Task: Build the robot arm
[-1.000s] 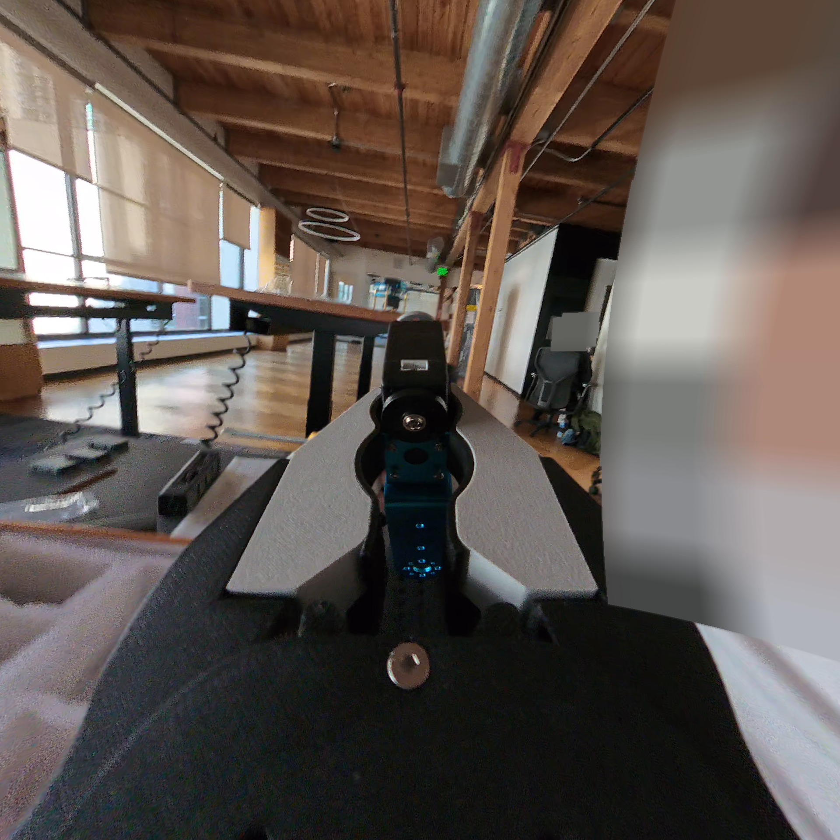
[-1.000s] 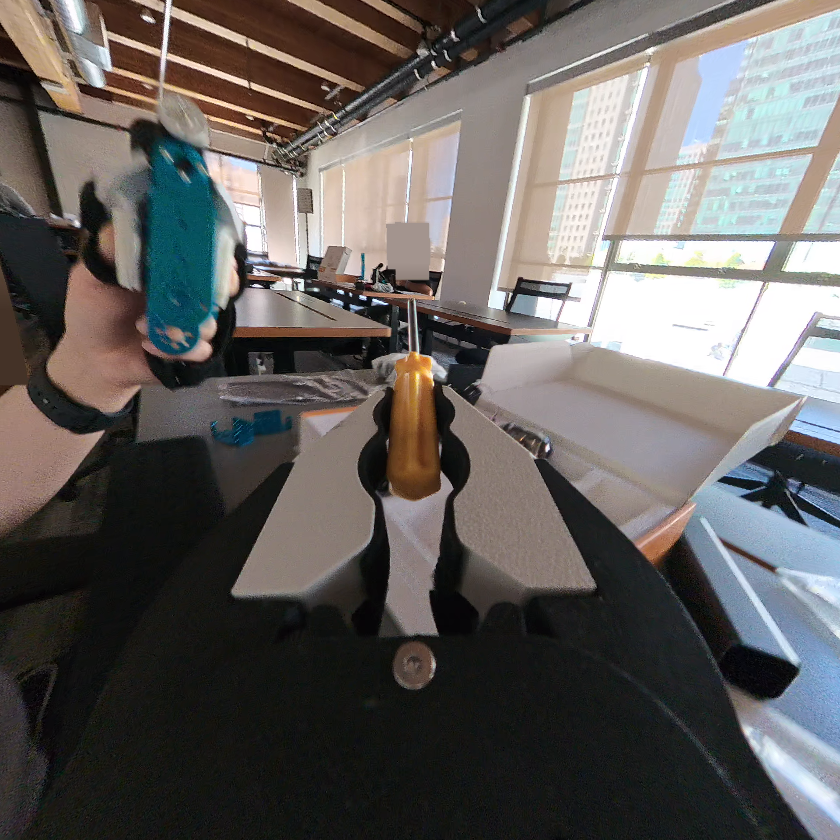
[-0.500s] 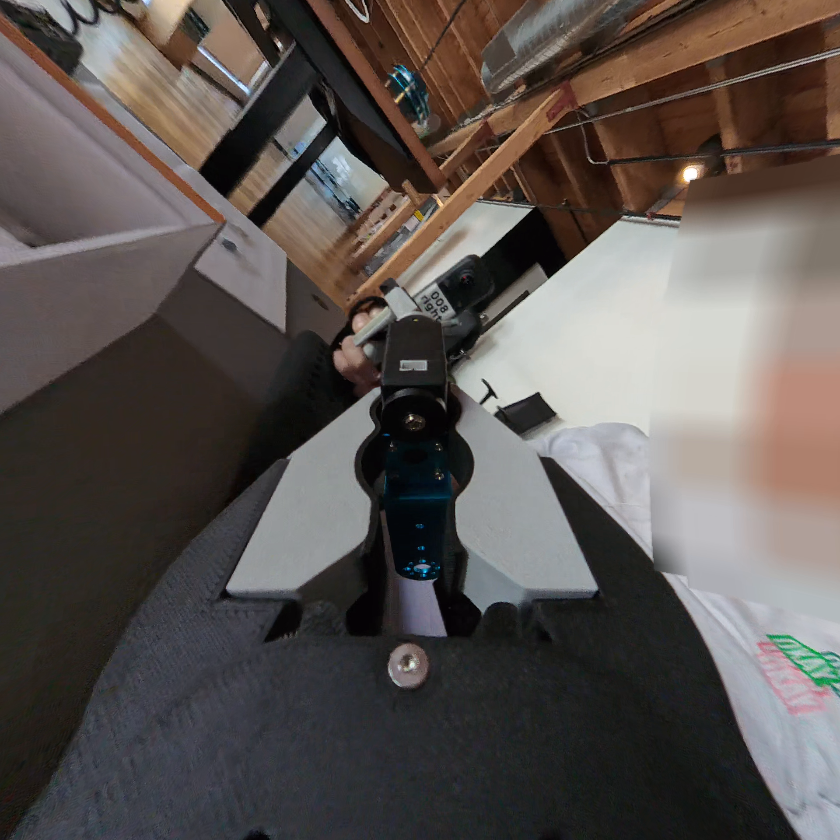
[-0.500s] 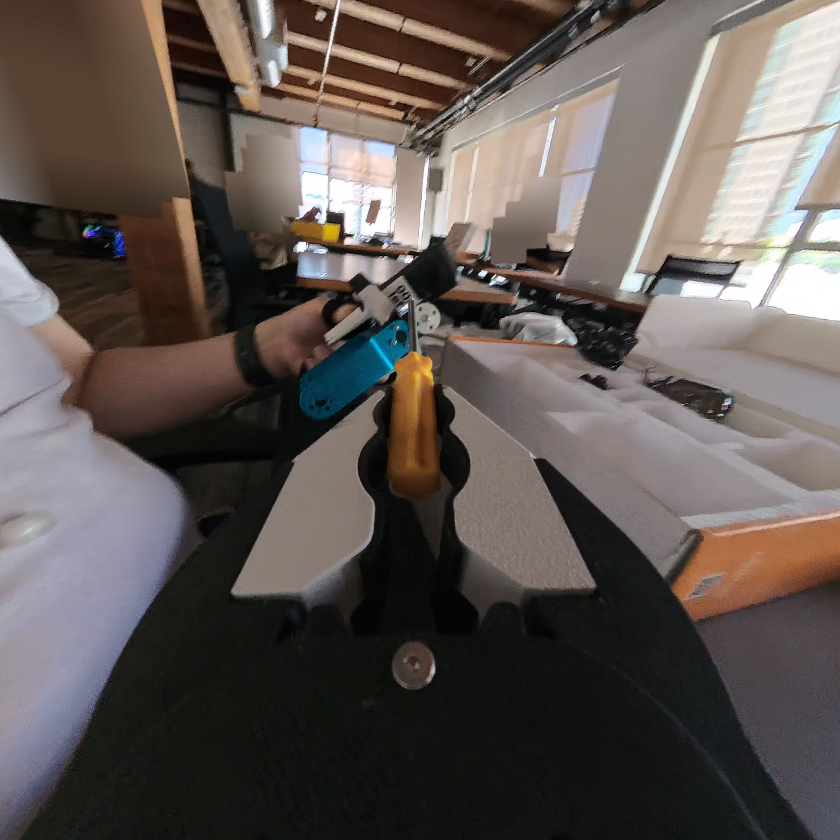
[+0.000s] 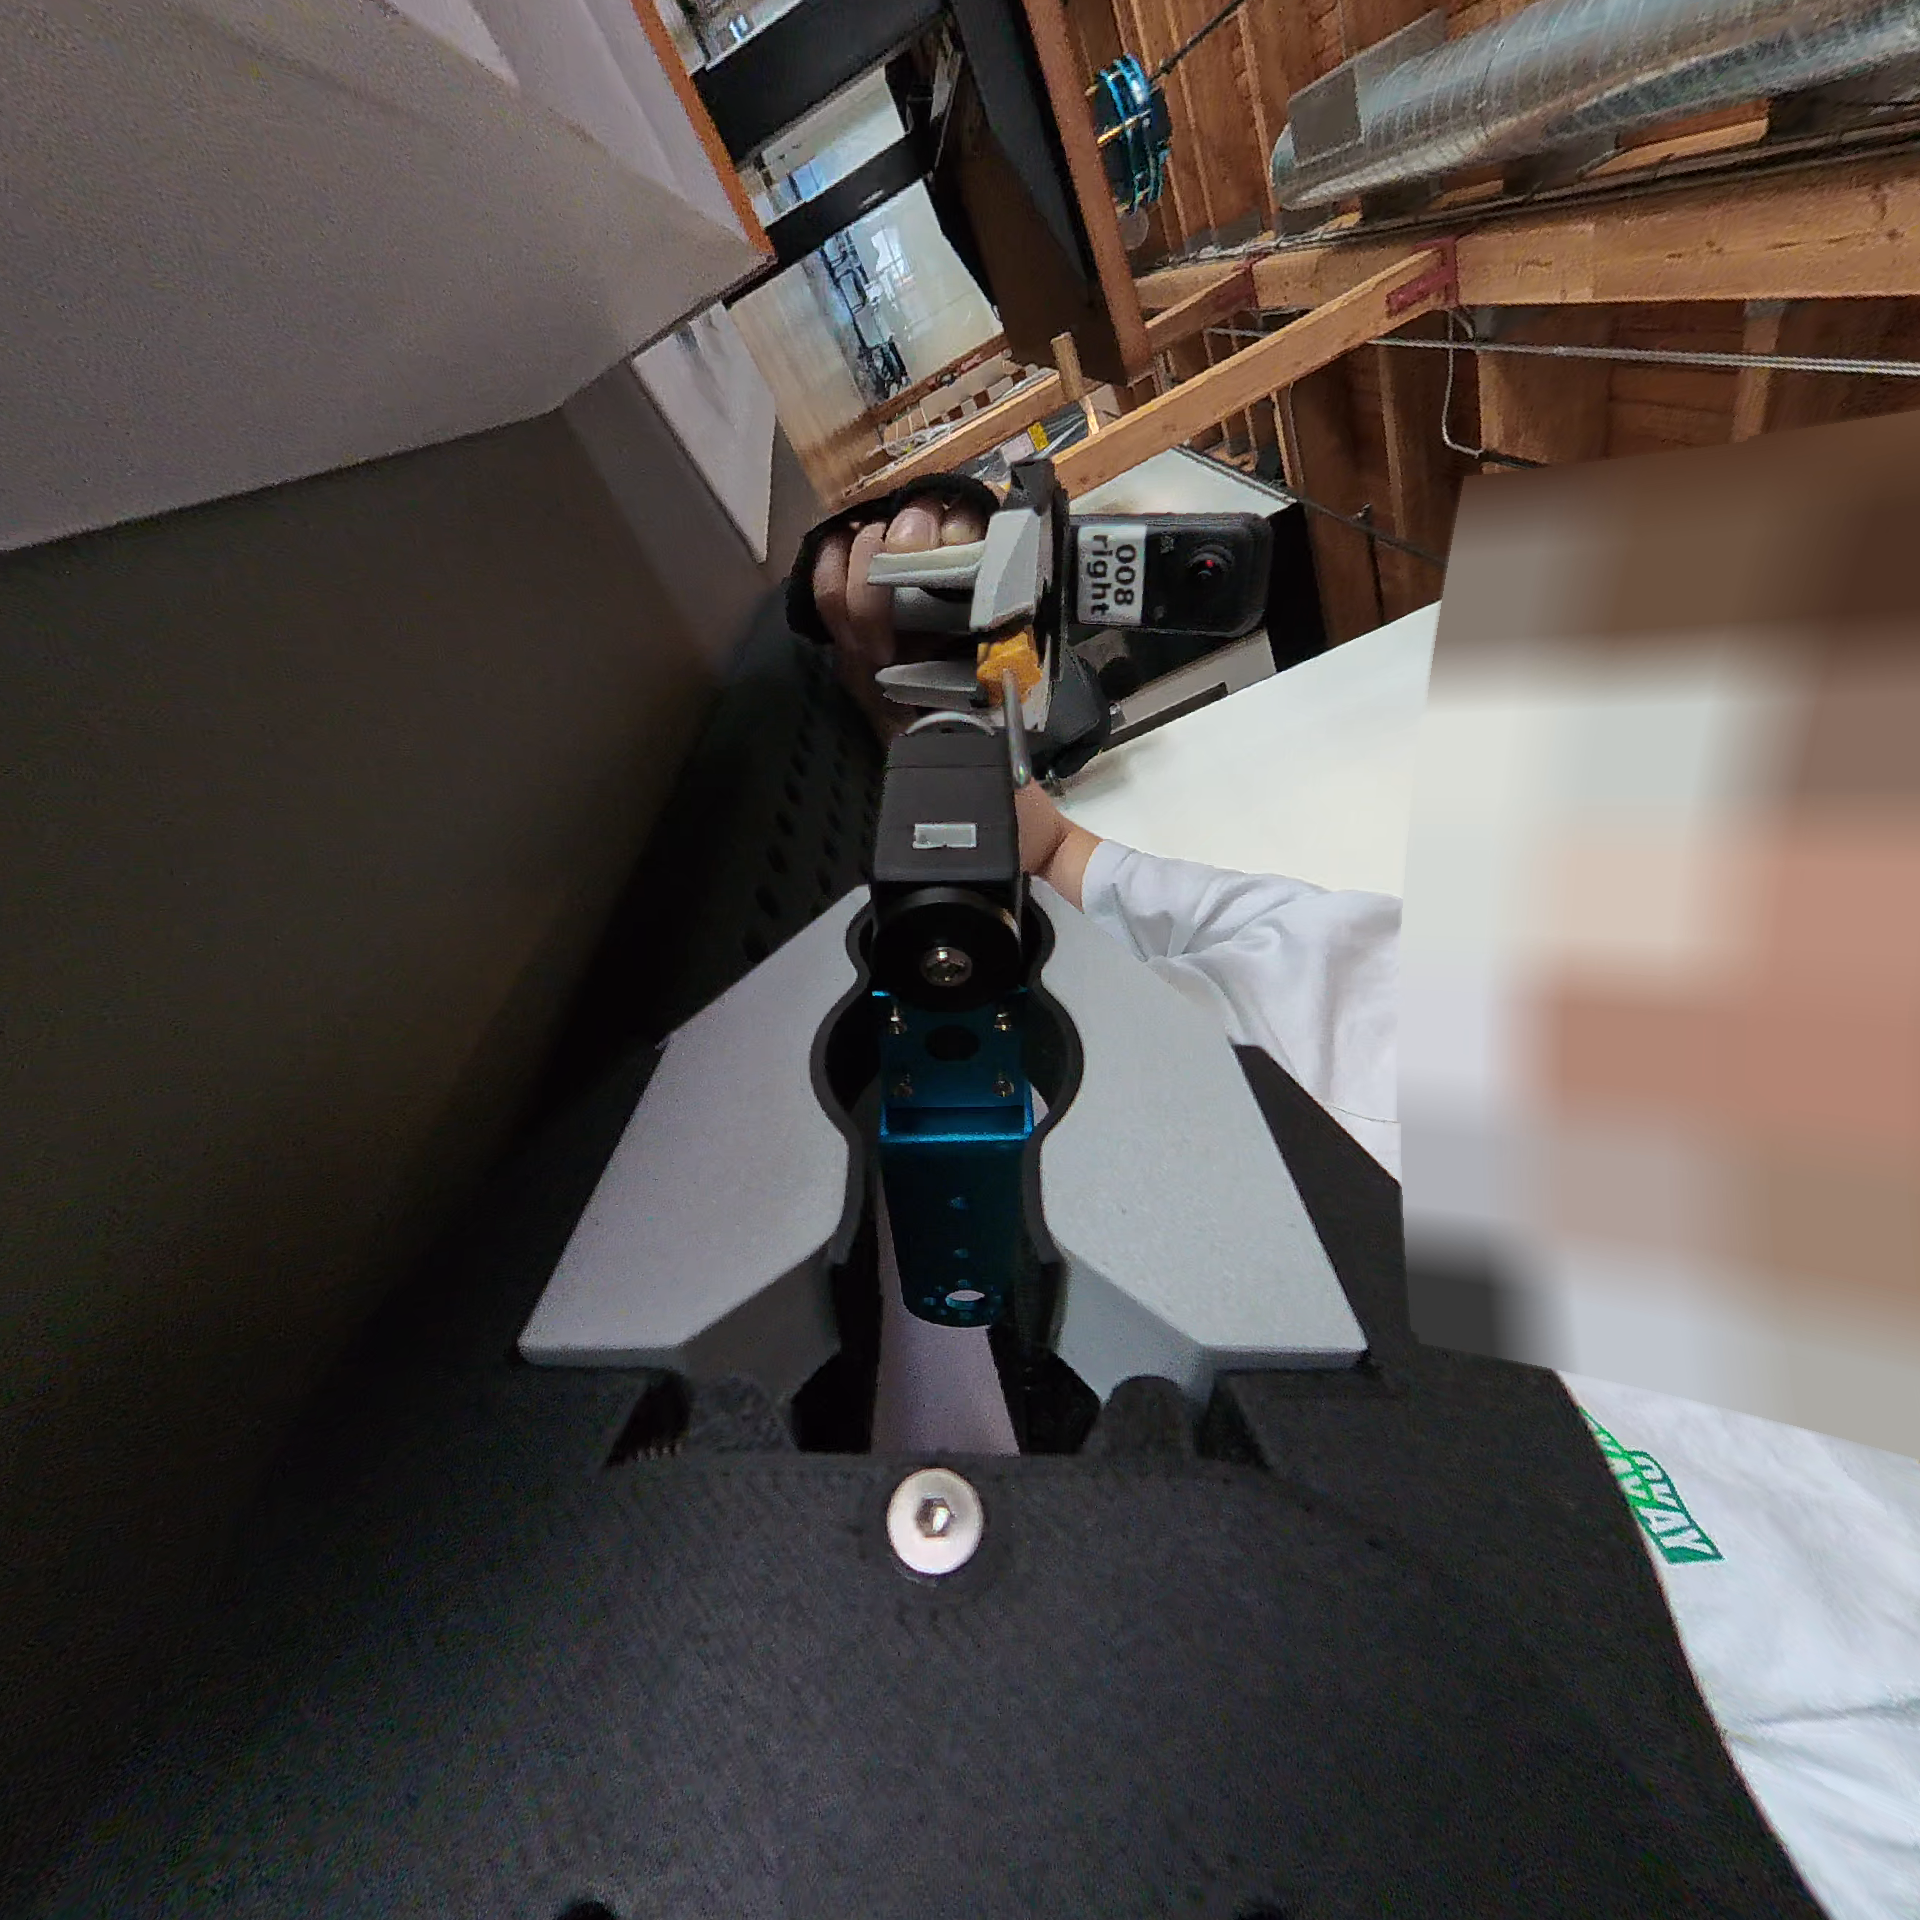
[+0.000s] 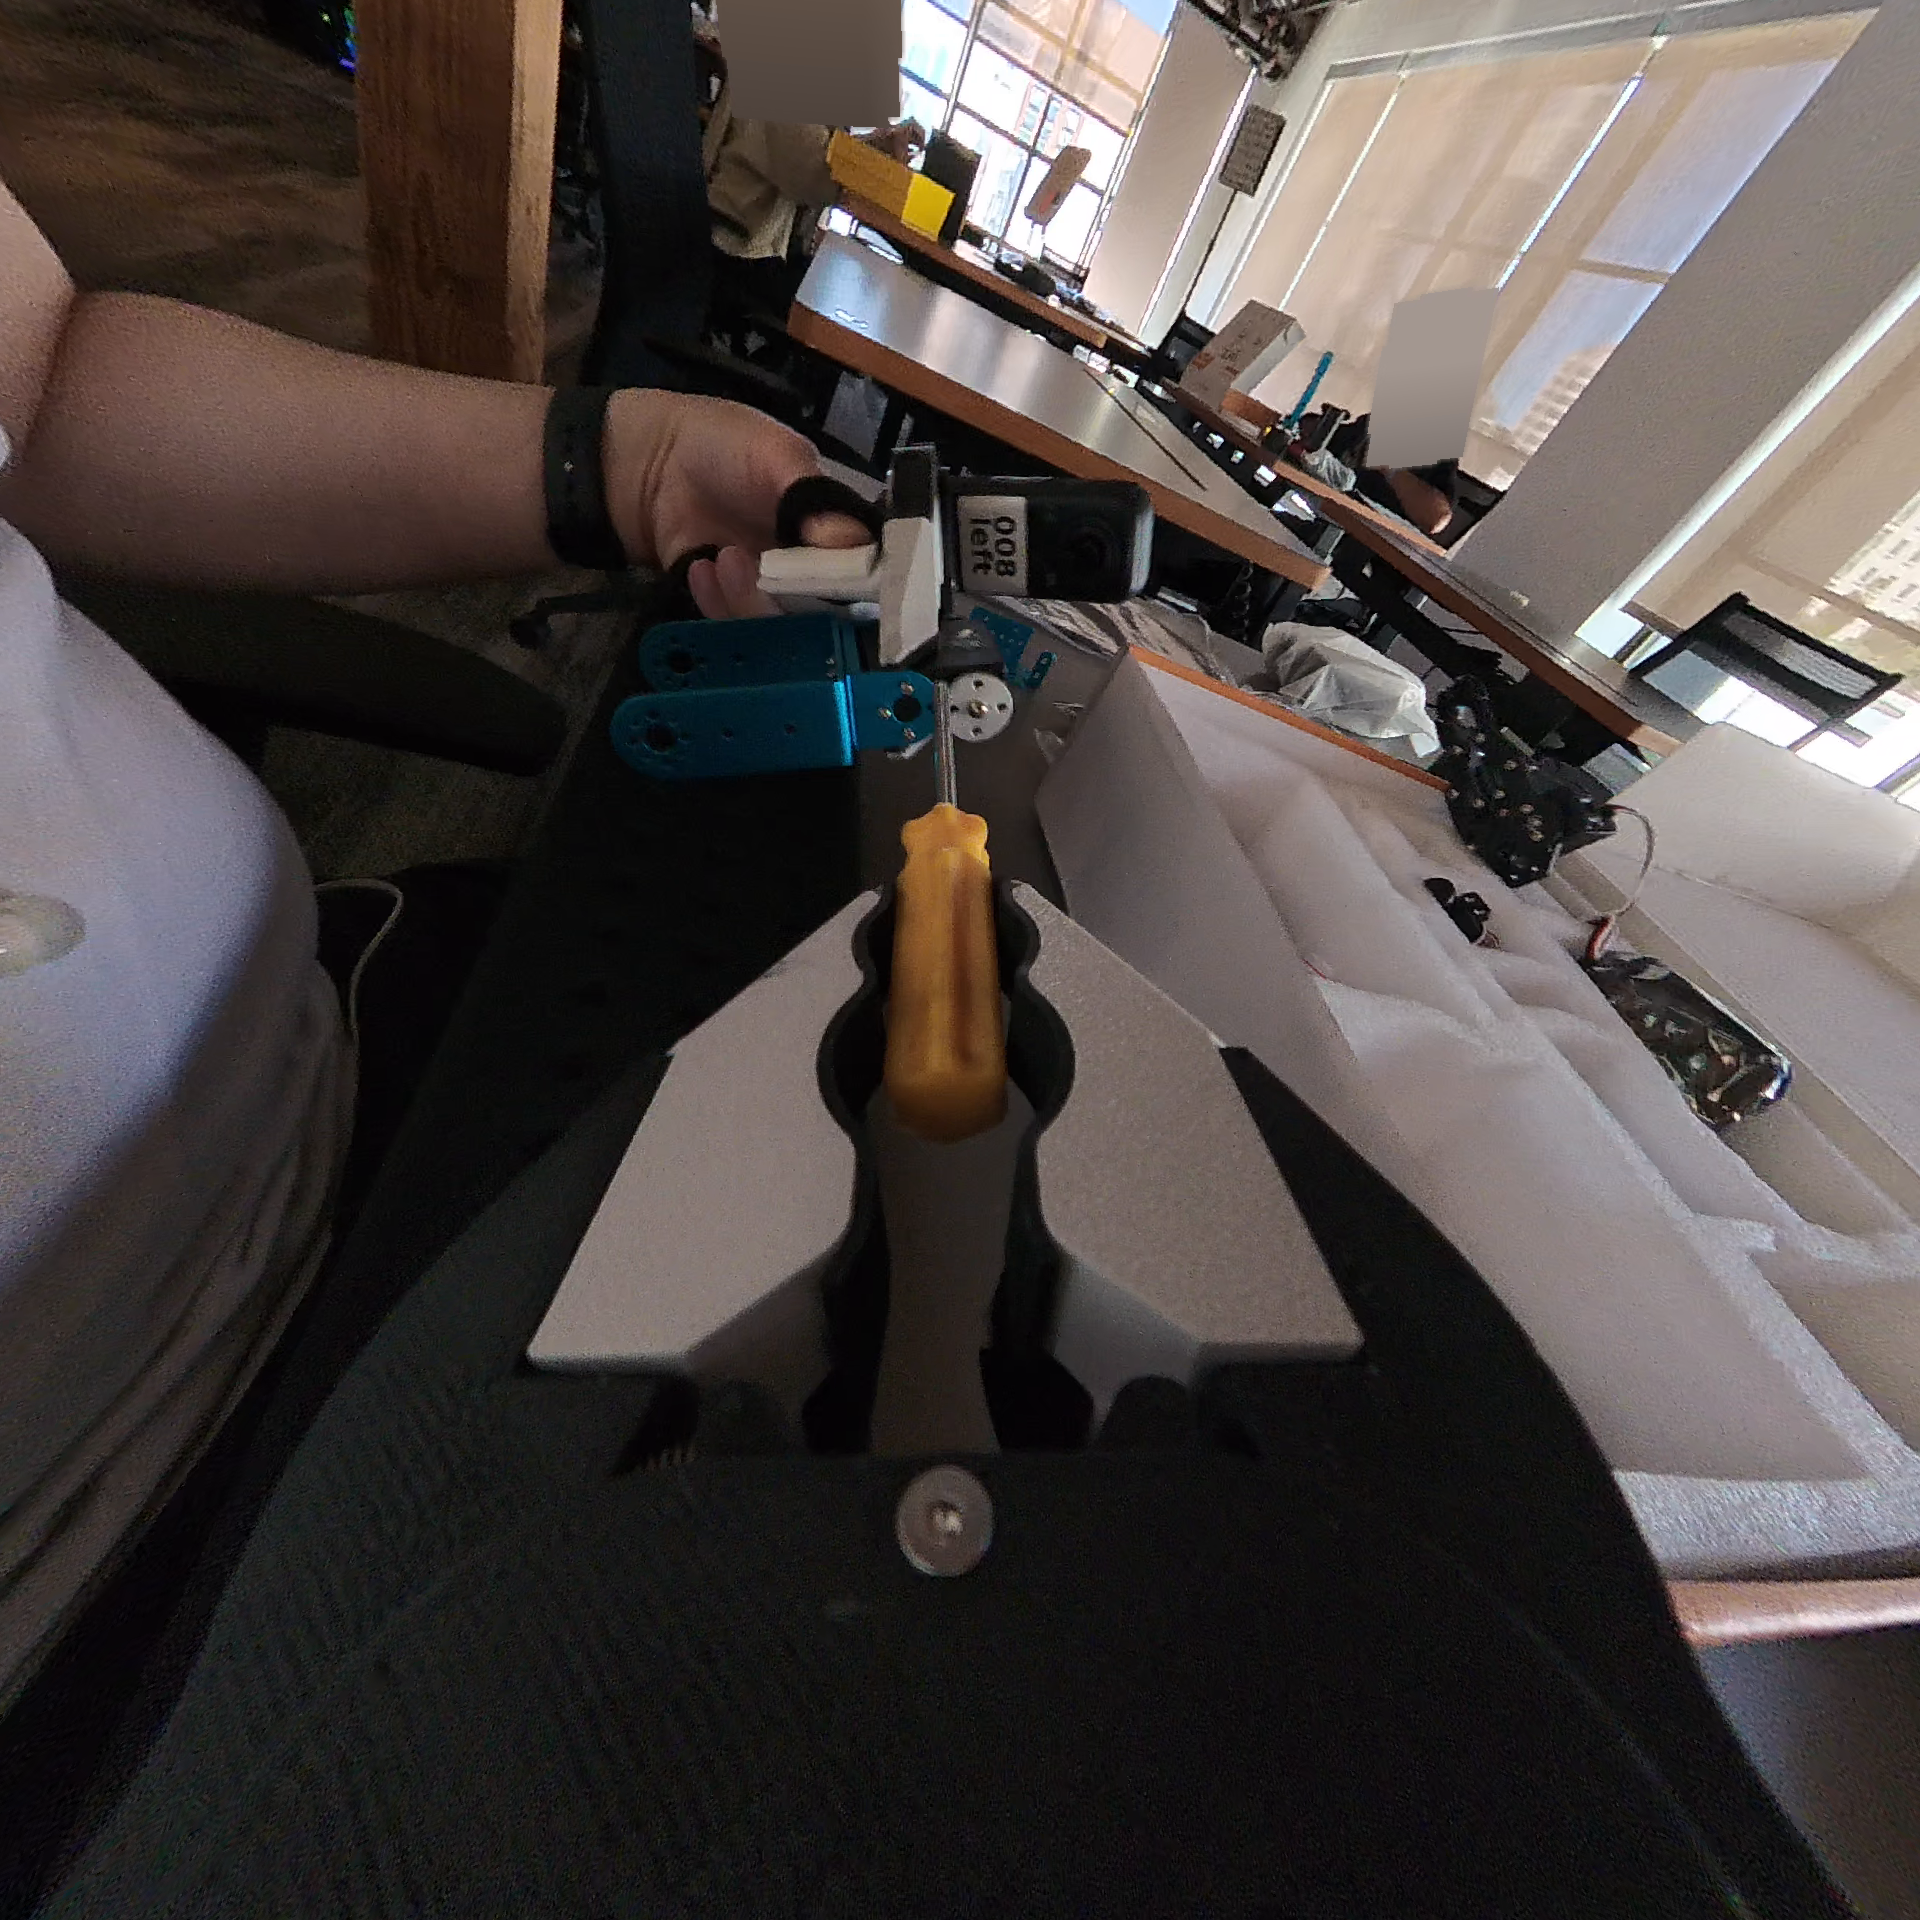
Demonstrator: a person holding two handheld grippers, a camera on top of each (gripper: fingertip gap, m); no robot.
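Left hand-held gripper [image 5: 951, 1091] clenched on the black servo [image 5: 943, 831] with its blue bracket [image 5: 954, 1174]; right hand-held gripper [image 6: 943, 997] grasping the yellow screwdriver [image 6: 943, 977] (tip at 12 o'clock, touching the servo assembly).

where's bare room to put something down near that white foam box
The foam tray has bare white strips toward its near edge, left of the dark parts bag. Its far right end is crowded with a black bracket assembly. Ahead of the screwdriver it is tight: the blue servo bracket fills that space.
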